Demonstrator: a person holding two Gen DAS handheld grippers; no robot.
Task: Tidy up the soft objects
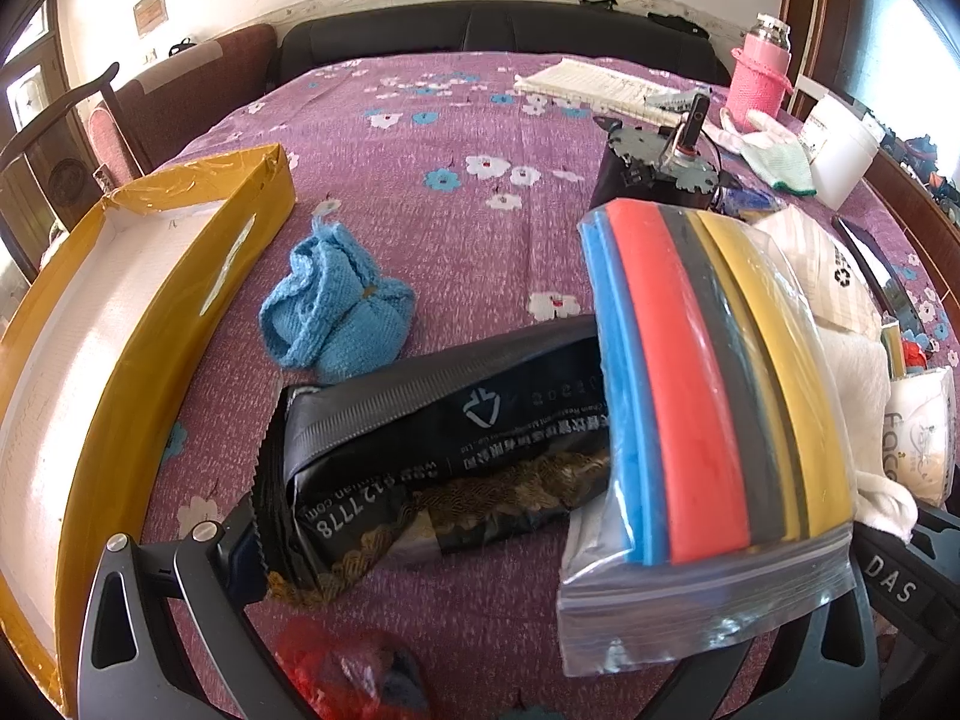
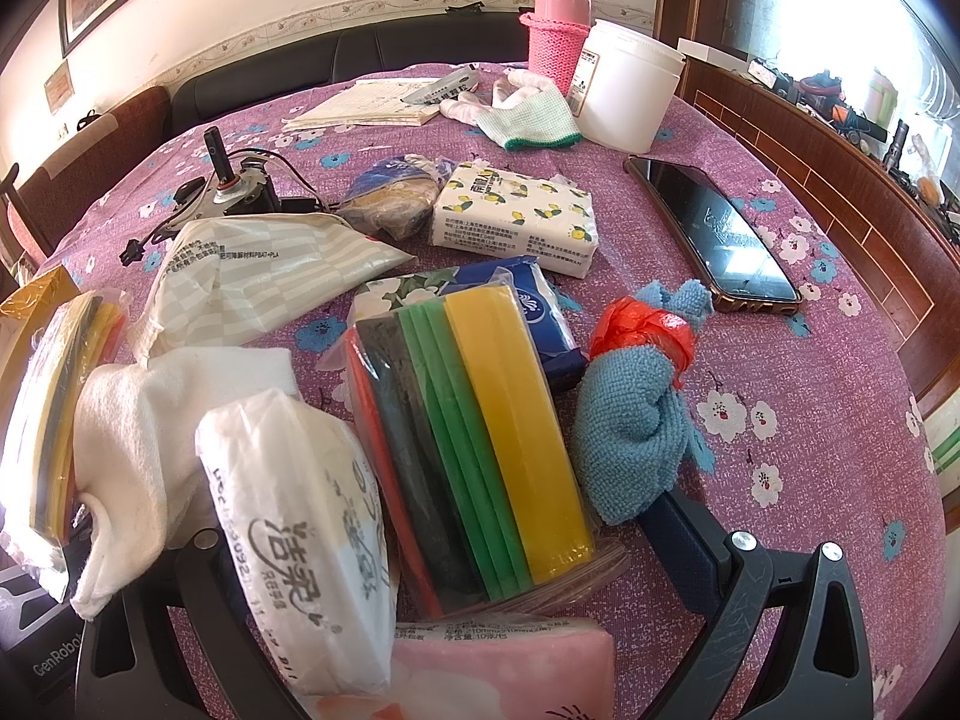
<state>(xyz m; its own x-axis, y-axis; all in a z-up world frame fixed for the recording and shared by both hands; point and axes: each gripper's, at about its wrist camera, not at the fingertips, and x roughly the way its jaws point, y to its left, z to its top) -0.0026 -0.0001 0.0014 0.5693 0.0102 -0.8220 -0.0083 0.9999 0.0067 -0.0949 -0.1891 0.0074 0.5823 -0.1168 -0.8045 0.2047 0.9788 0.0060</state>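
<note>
Left gripper point(image 1: 480, 618) jaws spread wide, empty, over the black pouch point(image 1: 444, 450); right gripper point(image 2: 474, 612) likewise open.

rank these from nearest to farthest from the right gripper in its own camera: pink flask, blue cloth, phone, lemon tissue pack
1. blue cloth, just ahead of the right gripper, right of centre
2. phone, farther out on the right
3. lemon tissue pack, mid-table, centre; close to the phone's range
4. pink flask, far edge of the table
</note>
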